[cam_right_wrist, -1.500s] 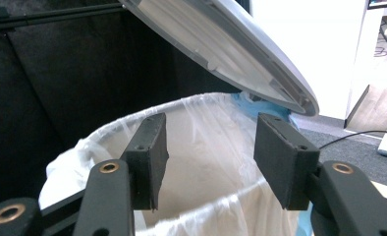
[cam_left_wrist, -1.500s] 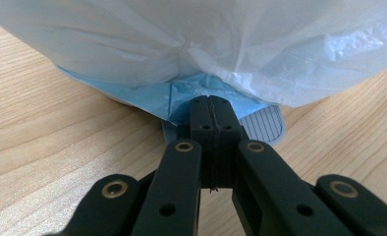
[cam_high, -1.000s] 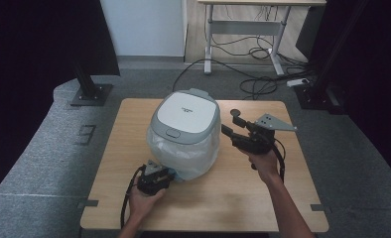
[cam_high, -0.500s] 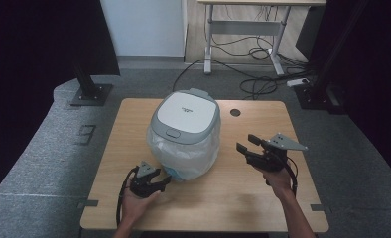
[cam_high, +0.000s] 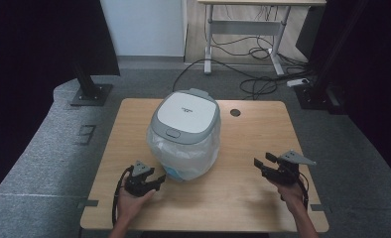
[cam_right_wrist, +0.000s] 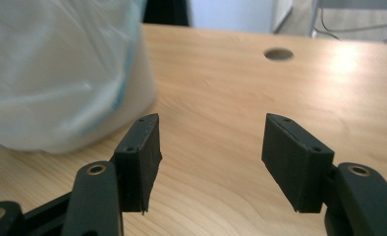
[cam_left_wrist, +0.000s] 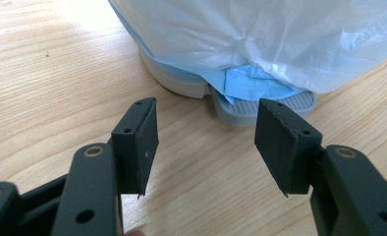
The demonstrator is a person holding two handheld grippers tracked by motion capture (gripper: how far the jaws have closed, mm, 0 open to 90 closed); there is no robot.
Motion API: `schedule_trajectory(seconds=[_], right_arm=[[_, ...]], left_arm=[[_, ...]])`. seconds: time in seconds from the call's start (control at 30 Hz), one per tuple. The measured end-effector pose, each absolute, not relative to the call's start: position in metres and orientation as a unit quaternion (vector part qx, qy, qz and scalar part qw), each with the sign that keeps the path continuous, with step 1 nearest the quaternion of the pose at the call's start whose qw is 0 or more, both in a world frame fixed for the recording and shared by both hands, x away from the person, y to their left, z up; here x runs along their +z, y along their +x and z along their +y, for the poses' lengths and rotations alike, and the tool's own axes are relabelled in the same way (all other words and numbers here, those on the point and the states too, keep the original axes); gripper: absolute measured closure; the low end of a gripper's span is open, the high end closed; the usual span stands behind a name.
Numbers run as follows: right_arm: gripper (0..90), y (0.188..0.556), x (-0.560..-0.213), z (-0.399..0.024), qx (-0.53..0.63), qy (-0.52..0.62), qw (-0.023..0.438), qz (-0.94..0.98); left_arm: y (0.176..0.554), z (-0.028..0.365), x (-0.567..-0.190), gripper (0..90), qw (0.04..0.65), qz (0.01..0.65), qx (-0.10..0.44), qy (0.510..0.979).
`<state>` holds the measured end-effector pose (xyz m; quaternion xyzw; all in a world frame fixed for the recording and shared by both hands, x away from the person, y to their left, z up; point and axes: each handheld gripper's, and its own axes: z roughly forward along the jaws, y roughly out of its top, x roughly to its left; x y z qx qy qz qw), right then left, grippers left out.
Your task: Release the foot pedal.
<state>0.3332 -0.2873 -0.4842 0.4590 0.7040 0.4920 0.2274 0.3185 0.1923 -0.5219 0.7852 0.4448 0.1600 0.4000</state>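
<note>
Two grippers are sitting low in the high view, each in one hand: the left gripper [cam_high: 156, 181] at lower left, the right gripper [cam_high: 264, 165] at lower right, both gaping wide and holding nothing. One bin [cam_high: 184, 130] with a plastic liner [cam_left_wrist: 260, 39] is standing mid-frame on the table [cam_high: 243, 183], its one pedal [cam_left_wrist: 248, 105] facing the left gripper.

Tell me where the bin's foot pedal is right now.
In the left gripper view the pedal sits at the bin's base, under the bag, just ahead of the open left gripper.
</note>
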Motion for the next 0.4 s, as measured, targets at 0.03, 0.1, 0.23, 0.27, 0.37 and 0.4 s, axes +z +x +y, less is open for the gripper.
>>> schedule_trajectory(seconds=[0.03, 0.1, 0.23, 0.27, 0.37, 0.4], right_arm=[[38.8, 0.3332, -0.4842, -0.2873, 0.492, 0.459, 0.227, 0.704], [38.8, 0.3332, -0.4885, -0.2903, 0.487, 0.464, 0.224, 0.705], [38.6, 0.3319, -0.4897, -0.2924, 0.484, 0.464, 0.229, 0.706], [38.6, 0.3316, -0.4895, -0.2922, 0.483, 0.463, 0.231, 0.706], [37.5, 0.3319, -0.4907, -0.2915, 0.480, 0.462, 0.232, 0.709], [37.1, 0.3323, -0.4916, -0.2914, 0.477, 0.462, 0.234, 0.710]], left_arm=[[0.3185, 0.1923, -0.5219, 41.8, 0.400, 0.445, 0.160, 0.785], [0.3181, 0.1915, -0.5222, 41.6, 0.399, 0.444, 0.161, 0.786], [0.3179, 0.1911, -0.5227, 41.3, 0.396, 0.445, 0.160, 0.787], [0.3180, 0.1914, -0.5227, 41.3, 0.396, 0.445, 0.160, 0.787], [0.3186, 0.1927, -0.5222, 41.0, 0.396, 0.447, 0.158, 0.786], [0.3186, 0.1927, -0.5222, 40.6, 0.396, 0.447, 0.158, 0.786]])
